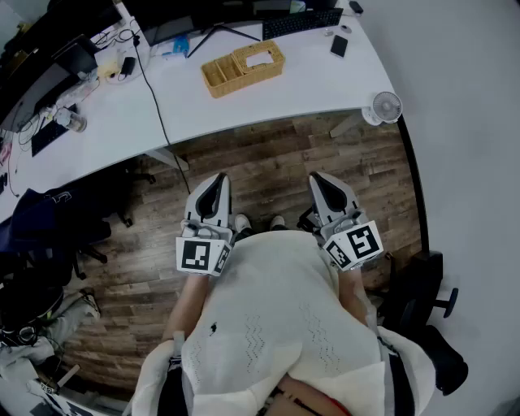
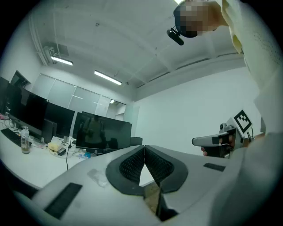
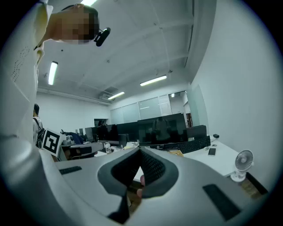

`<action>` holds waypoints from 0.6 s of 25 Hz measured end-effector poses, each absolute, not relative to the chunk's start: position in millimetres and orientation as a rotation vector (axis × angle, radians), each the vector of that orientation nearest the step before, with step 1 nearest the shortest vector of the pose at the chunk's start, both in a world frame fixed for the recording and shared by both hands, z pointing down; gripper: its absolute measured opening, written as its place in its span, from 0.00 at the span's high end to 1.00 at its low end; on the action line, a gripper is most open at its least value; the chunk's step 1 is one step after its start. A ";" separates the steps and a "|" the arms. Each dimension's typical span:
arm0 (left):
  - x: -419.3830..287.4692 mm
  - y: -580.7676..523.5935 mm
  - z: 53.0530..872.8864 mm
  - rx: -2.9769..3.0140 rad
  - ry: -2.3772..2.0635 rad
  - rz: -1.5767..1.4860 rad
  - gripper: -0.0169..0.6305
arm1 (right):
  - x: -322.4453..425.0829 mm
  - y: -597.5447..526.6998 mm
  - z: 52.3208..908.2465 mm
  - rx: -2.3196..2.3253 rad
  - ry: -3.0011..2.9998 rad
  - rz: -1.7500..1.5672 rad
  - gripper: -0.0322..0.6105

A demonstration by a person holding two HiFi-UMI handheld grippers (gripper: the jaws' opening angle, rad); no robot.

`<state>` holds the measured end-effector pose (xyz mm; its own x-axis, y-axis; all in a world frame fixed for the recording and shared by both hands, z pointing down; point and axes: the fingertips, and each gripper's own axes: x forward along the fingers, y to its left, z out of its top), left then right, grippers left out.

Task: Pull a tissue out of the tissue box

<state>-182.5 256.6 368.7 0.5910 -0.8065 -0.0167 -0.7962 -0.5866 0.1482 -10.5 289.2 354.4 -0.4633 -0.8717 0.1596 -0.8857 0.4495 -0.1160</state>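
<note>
The tissue box (image 1: 258, 58) is a wicker box with white tissue showing in its top slot. It stands on the white desk (image 1: 309, 85) far ahead, next to an open wicker tray (image 1: 221, 76). Both grippers are held close to the person's body over the wooden floor, well short of the desk. The left gripper (image 1: 218, 180) points forward with its jaws together and nothing between them; its own view shows the tips (image 2: 144, 148) meeting. The right gripper (image 1: 318, 178) is likewise shut and empty, its tips (image 3: 139, 151) touching.
On the desk lie a black keyboard (image 1: 302, 23), a phone (image 1: 339, 45) and a black cable (image 1: 154, 91). A small white fan (image 1: 387, 106) stands at the desk's right end. Office chairs stand at the left (image 1: 49, 223) and the right (image 1: 422, 284).
</note>
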 end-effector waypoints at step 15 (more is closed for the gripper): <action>-201.1 245.2 372.1 2.717 -1.339 -0.120 0.95 | -37.4 279.4 357.0 1.591 -2.613 0.266 0.95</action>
<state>-201.1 245.2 372.1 0.6077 -0.7939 -0.0219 -0.7852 -0.6047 0.1337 -37.4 279.4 357.0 -0.4614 -0.8744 0.1500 -0.8867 0.4489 -0.1107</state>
